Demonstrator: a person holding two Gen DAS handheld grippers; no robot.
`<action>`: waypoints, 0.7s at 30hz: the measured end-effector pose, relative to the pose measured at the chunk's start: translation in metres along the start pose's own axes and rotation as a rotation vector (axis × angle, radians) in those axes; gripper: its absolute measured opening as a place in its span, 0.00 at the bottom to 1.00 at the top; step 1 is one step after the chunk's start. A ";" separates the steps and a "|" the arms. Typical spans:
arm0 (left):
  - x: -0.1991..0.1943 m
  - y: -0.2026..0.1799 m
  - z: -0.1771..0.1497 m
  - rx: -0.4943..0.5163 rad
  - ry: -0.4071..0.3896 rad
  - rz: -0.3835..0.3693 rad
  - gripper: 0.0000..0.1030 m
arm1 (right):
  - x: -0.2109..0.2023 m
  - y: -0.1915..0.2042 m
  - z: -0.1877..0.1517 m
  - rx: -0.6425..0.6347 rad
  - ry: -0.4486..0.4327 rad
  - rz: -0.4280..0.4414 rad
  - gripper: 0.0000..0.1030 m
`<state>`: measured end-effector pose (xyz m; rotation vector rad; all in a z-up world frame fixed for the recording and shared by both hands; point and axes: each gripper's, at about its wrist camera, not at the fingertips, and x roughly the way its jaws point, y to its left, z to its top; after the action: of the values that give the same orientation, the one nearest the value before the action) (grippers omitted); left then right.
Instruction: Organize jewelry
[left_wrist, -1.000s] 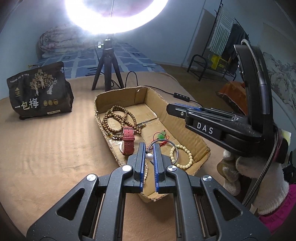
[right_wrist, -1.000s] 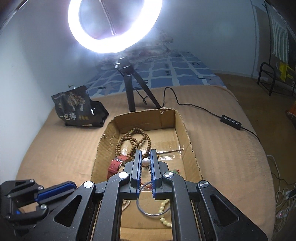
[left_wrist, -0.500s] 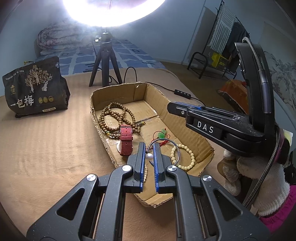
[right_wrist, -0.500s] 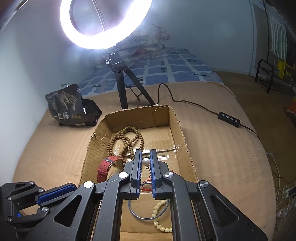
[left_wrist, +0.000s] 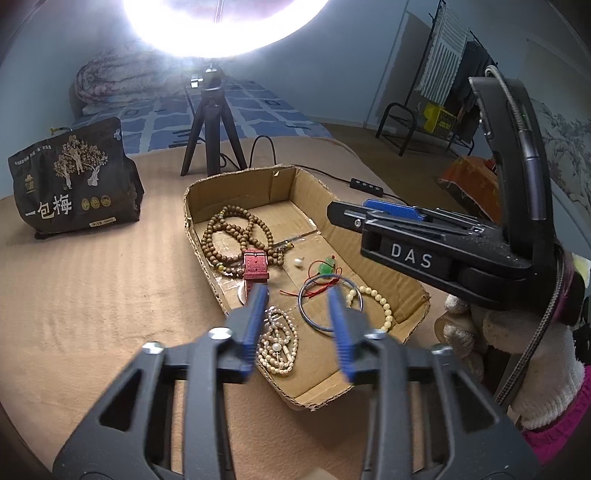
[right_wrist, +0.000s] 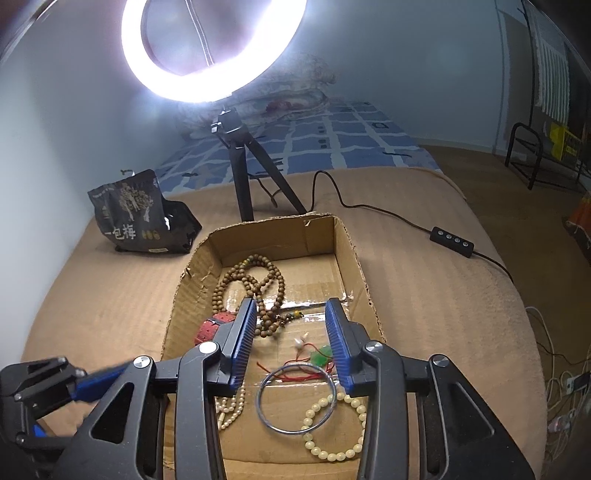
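Both hand-held grippers, left (left_wrist: 297, 306) and right (right_wrist: 291, 332), hover over the cardboard box (right_wrist: 354, 251) on the bed with jaws spread wide, gripping nothing. In the box lie brown wooden beads (left_wrist: 236, 236), a red watch strap (left_wrist: 255, 264), a loose pearl (left_wrist: 298, 262), a green pendant on red cord (right_wrist: 319, 356), a metal bangle (right_wrist: 295, 398), a cream bead bracelet (right_wrist: 332, 428) and a pearl necklace (left_wrist: 279, 343).

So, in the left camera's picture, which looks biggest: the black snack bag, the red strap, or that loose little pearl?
1. black snack bag, largest although farthest back
2. red strap
3. loose pearl, smallest; it lies near the strap, so nearness doesn't muddle this.
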<state>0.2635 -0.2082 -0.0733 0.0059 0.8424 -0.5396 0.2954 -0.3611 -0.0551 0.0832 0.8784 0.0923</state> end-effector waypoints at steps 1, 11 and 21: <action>-0.001 0.000 0.000 0.004 -0.003 0.004 0.38 | 0.000 0.001 0.000 -0.003 0.001 -0.007 0.46; -0.006 0.001 0.001 0.006 -0.006 0.021 0.60 | -0.008 0.005 0.002 -0.009 -0.021 -0.046 0.71; -0.016 0.001 0.000 -0.003 -0.011 0.047 0.70 | -0.019 0.010 0.004 -0.013 -0.026 -0.069 0.77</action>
<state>0.2552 -0.2003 -0.0614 0.0197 0.8304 -0.4942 0.2862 -0.3537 -0.0367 0.0418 0.8541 0.0328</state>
